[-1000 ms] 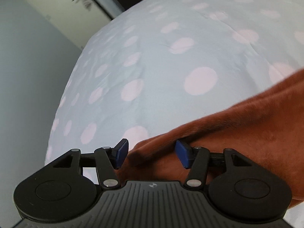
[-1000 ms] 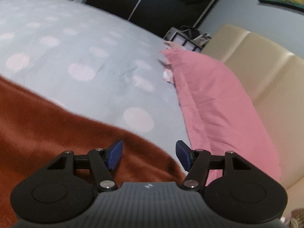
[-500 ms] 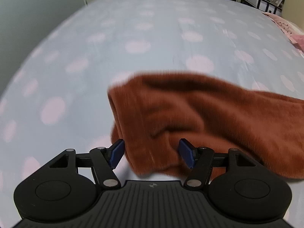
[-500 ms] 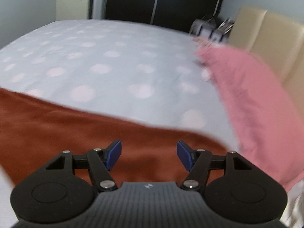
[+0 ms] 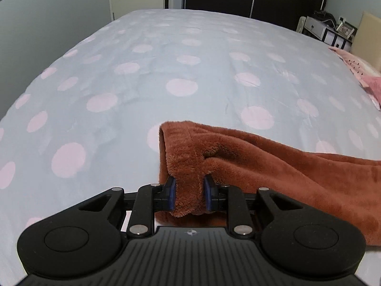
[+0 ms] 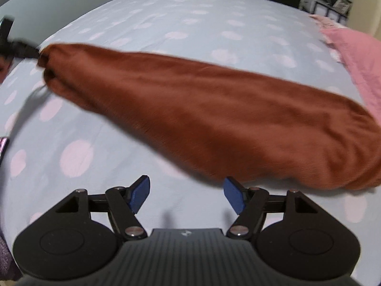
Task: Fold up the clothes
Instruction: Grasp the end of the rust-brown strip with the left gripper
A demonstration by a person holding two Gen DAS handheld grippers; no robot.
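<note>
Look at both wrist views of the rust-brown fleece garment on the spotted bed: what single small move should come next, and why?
Probably bring the right gripper forward to the near edge of the garment and close on it. Its jaws stand open and empty just short of the fabric, while the left gripper is already shut on one end. A fold likely needs a second hold.

Open bedspread (image 5: 190,54) beyond the rust garment (image 6: 214,109); pink pillow (image 6: 357,47) bounds right.
</note>
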